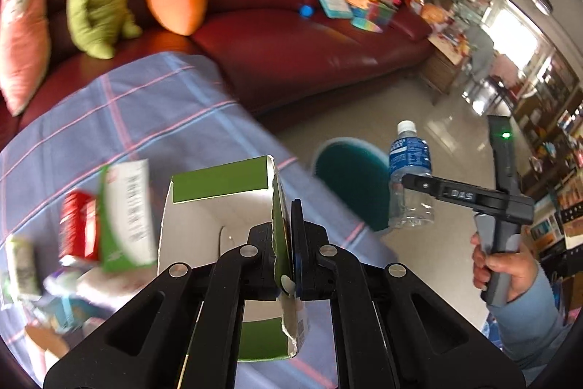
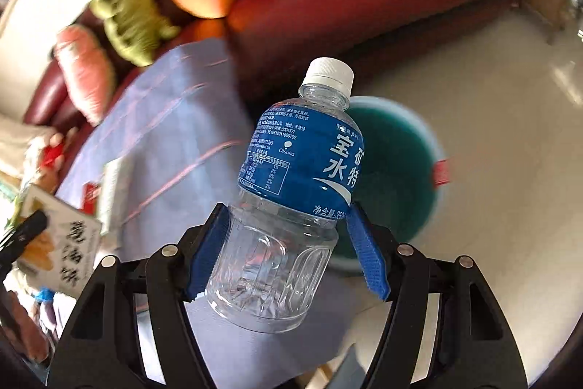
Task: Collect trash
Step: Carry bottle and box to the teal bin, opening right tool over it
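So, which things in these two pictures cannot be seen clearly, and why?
- Bin, right wrist view: the inside is blurred and partly behind the water bottle, so its contents cannot be told.
- Trash pile on the table, left wrist view: motion blur, the print is unreadable.
- Torn green carton, left wrist view: its lower part is covered by the left tool.
- Right tool: its fingertips sit behind the bottle.

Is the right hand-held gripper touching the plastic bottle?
Touching. The right wrist view shows the right hand-held gripper with both blue pads pressed against the clear lower body of the plastic bottle.
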Demonstrator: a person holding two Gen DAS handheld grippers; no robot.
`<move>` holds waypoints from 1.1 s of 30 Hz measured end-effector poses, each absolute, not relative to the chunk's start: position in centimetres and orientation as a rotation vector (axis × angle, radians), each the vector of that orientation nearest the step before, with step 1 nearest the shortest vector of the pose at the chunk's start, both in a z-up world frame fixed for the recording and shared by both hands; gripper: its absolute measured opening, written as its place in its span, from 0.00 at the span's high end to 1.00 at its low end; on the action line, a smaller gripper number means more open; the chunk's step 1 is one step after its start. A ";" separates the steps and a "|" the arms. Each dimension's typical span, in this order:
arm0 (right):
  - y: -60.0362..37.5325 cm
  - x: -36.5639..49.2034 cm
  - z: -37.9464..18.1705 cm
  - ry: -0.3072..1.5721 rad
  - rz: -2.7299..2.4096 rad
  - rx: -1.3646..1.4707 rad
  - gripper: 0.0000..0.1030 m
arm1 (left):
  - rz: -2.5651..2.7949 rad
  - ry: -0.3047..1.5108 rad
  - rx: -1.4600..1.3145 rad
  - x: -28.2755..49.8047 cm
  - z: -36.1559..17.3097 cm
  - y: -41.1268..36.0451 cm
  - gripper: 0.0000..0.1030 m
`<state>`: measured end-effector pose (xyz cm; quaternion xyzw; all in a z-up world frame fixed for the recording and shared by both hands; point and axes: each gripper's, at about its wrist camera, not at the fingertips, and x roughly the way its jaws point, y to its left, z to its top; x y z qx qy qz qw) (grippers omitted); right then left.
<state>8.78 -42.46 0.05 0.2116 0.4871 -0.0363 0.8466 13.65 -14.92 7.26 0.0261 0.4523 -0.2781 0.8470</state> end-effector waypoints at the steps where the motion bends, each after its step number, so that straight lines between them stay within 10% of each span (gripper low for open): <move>1: -43.3 9.0 -0.5 1.034 -0.090 0.449 0.38 | -0.604 0.961 0.062 14.1 6.9 -16.6 0.95; 33: -53.5 8.5 -4.9 1.144 -0.202 0.514 0.28 | -0.759 1.115 0.155 19.0 0.2 -35.9 0.95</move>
